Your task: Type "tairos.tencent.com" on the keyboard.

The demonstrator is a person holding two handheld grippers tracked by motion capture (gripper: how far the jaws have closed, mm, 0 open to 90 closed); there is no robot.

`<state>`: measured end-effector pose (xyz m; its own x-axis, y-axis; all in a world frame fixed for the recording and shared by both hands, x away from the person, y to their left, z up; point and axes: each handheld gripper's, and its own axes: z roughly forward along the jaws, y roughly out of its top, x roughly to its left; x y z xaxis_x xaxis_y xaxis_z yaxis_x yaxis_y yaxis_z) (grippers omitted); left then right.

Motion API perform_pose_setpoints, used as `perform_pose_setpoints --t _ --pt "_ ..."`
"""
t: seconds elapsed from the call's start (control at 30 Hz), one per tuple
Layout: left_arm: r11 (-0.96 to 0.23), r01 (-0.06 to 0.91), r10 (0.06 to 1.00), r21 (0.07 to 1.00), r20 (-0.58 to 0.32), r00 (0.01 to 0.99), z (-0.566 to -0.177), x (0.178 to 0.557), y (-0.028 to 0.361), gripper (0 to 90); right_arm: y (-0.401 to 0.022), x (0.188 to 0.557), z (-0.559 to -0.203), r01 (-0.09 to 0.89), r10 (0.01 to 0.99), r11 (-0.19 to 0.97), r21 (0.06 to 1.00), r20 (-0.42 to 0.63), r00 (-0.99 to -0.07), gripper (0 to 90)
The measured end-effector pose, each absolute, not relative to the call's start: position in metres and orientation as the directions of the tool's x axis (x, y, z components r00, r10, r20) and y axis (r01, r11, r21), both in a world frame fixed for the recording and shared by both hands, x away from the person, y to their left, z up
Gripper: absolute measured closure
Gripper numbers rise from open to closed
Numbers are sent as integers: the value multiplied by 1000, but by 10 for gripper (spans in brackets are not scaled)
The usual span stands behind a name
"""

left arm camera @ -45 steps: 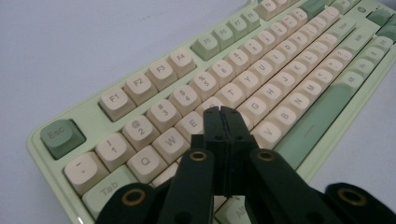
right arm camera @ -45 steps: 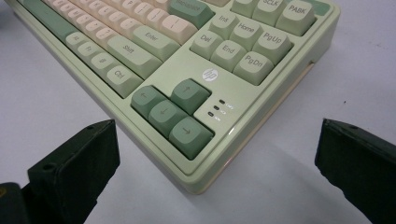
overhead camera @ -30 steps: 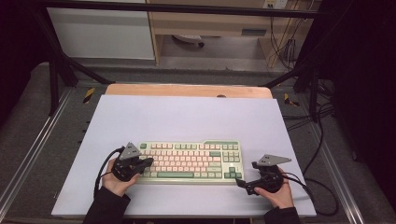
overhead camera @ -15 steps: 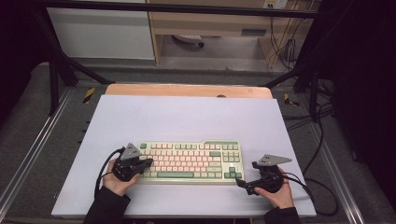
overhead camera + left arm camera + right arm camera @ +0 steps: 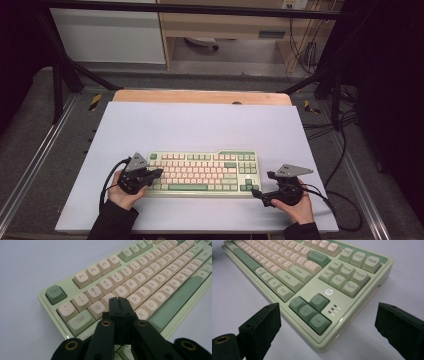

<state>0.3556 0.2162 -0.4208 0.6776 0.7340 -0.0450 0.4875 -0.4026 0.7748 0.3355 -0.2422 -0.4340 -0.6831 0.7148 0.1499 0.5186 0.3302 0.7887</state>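
the keyboard (image 5: pixel 202 173) lies flat near your edge of the pale table (image 5: pixel 200 125), long side running across, with a wide bare stretch of tabletop beyond it up to the wooden strip (image 5: pixel 200 96) at the far edge. your left gripper (image 5: pixel 159 173) sits over the keyboard's left end, its jaws clenched together with nothing between them; in the left gripper view the closed tips (image 5: pixel 119 301) hang just above the letter keys near w and s, with the esc key (image 5: pixel 55 293) off at the corner and bare table past the keyboard's left edge. whether the tips actually touch a keycap you cannot tell from here. your right gripper (image 5: pixel 256 191) rests on the table just off the keyboard's right near corner, jaws spread wide, though they have just been closing a little; nothing is gripped. in the right gripper view the two pads straddle that corner, the arrow keys (image 5: pixel 310 310) lying between them, and both pads stand clear of the casing. on that side you have a strip of free table between the keyboard's right edge and the table's right edge, and a narrower strip between its front edge and the table's near edge, where both your hands rest.
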Motion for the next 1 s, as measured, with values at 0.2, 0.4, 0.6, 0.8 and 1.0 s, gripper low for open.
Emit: perform_pose_setpoints --t 0.2,0.4,0.6,0.8,1.0 --pt "-394 485 734 780 -51 678 -420 355 218 900 -229 334 -425 482 677 349 804 139 -723 229" --pt "-389 481 733 786 -52 679 -419 355 220 900 -210 334 -418 460 657 366 809 125 -743 370" --pt "-388 482 731 786 -56 680 -419 355 219 900 -195 338 -415 457 637 381 804 130 -760 481" --pt "-386 481 731 787 -57 680 -419 355 220 900 -173 343 -410 443 603 386 809 142 -785 584" --pt "-388 482 729 786 -57 682 -419 355 219 900 -156 348 -408 454 589 375 808 171 -790 667"
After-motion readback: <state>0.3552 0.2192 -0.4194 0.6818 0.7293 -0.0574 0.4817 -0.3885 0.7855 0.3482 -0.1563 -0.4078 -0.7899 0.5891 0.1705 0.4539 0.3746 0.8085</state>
